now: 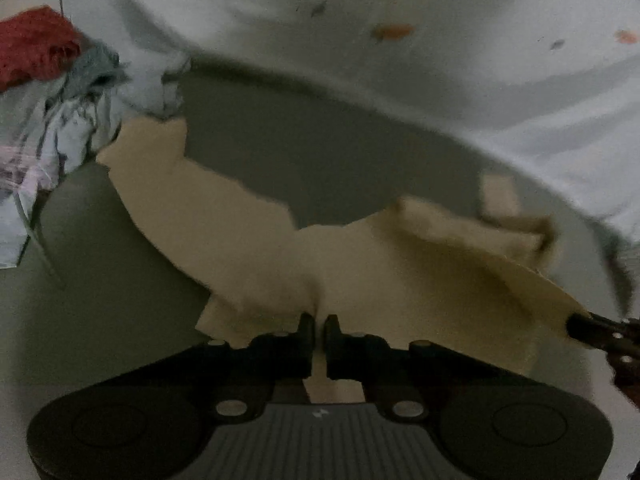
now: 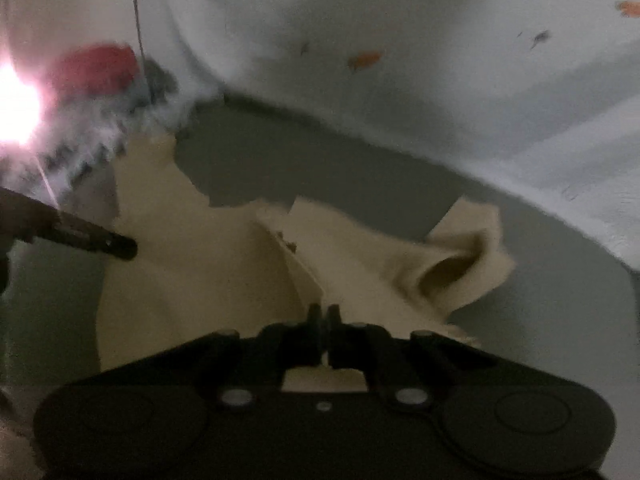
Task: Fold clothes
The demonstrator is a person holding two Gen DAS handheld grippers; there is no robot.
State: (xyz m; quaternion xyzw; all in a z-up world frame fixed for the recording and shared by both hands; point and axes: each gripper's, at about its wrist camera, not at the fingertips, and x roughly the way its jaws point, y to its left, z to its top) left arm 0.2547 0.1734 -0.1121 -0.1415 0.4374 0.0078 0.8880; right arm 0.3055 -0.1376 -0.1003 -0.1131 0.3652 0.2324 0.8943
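A cream garment [image 1: 256,248] lies spread over a grey surface [image 1: 320,152], with a bunched part at its right. My left gripper [image 1: 319,322] is shut on the garment's near edge. The right gripper's tip [image 1: 580,326] shows at the right edge of the left wrist view, pinching the cloth. In the right wrist view the same cream garment [image 2: 192,264] hangs from my right gripper [image 2: 324,312], which is shut on it. A sleeve-like fold [image 2: 460,264] lies to the right. The left gripper's tip [image 2: 120,246] touches the cloth at the left.
A pile of other clothes, red [image 1: 36,48] and grey-white [image 1: 72,120], sits at the far left. A pale sheet with small orange marks [image 1: 400,40] rises behind the grey surface. A bright light glare [image 2: 12,108] washes out the left of the right wrist view.
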